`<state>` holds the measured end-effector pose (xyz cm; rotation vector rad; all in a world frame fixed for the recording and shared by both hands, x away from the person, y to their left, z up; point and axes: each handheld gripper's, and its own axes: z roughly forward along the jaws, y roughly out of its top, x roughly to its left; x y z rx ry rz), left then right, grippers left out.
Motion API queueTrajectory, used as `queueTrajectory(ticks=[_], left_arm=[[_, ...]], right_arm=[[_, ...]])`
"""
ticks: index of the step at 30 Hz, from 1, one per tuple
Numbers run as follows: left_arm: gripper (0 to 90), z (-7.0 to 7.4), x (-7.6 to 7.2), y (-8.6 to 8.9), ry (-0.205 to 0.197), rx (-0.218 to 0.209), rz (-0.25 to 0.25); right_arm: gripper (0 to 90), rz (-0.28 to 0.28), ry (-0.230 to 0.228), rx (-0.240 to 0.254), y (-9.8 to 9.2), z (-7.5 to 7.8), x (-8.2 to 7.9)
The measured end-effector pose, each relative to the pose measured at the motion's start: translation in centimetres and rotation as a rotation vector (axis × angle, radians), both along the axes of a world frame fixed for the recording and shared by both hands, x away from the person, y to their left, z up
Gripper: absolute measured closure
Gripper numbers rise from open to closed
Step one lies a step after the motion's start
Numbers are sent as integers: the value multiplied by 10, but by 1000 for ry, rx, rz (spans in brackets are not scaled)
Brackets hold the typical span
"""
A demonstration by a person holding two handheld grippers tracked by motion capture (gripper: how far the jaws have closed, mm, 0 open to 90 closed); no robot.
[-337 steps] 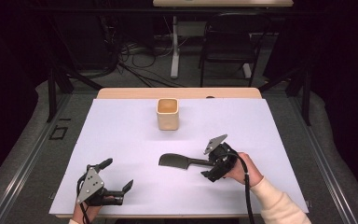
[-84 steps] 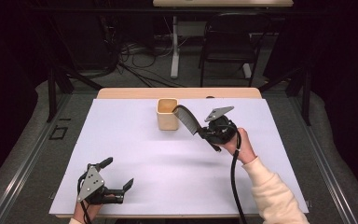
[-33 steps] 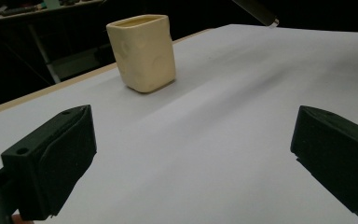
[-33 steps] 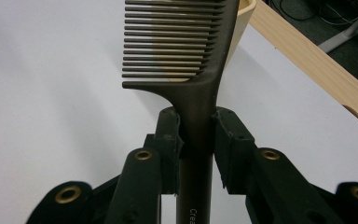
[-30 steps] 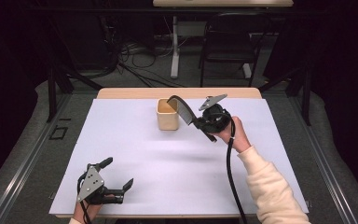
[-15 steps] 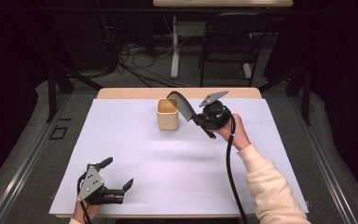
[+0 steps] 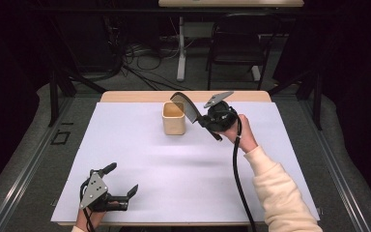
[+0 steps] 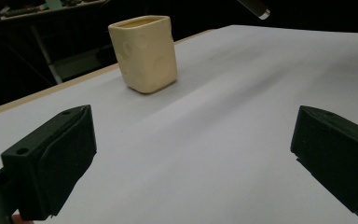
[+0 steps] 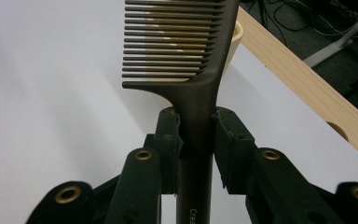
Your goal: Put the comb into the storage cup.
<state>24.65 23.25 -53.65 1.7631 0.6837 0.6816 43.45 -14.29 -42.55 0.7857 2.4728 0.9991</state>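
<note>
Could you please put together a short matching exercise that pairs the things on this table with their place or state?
Things:
1. comb
2. cup
3. left gripper
4. right gripper

Places or states:
A. stands upright on the white table cover, near the far edge
B. jaws apart, nothing between them, near the front edge
C. clamped by its handle, teeth end raised beside the cup's rim
D. shut on a dark handle

Pairs: 1-C, 2-A, 3-B, 4-D

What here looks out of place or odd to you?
Nothing stands out. The cream cup stands upright and unbroken on the white table cover. The right gripper clamps the dark comb by its handle, held tilted above the cup.
</note>
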Motion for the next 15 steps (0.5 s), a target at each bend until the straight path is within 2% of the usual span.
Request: queueTrajectory(ticks=[15], left_arm=[[2,0,0,0,0,0,-2]], right_arm=[[721,4,-14,11,11,7,10]])
